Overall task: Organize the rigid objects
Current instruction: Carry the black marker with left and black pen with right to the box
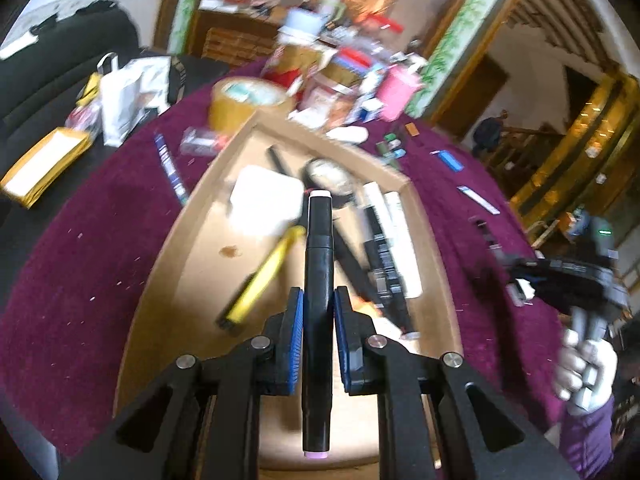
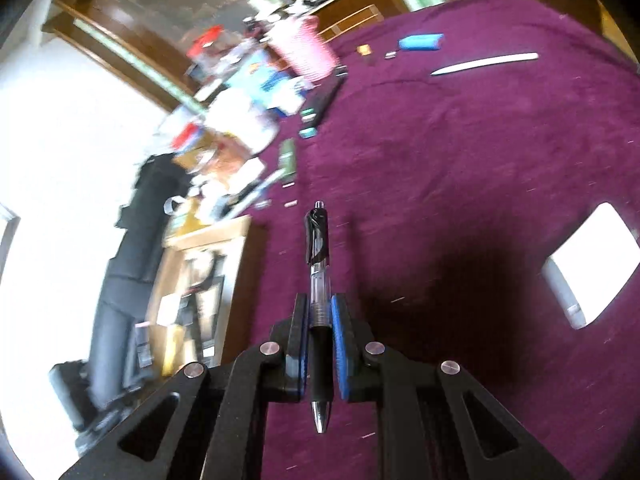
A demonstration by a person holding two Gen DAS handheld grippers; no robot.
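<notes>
Left wrist view: our left gripper [image 1: 318, 300] pinches a black marker [image 1: 319, 264] between its blue pads, above the cardboard box [image 1: 188, 280]. The box lies on the purple table [image 1: 80, 232]. Inside it, from left to right, we see a yellow pen [image 1: 264, 272] and a white tube [image 1: 402, 236]. In the right wrist view our right gripper [image 2: 320, 312] clamps a black pen [image 2: 319, 280] over the table, to the right of the box [image 2: 236, 240].

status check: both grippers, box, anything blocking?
Left gripper shut on black marker, over cardboard box. Right gripper shut on pen, over purple cloth. Nothing blocking.
</notes>
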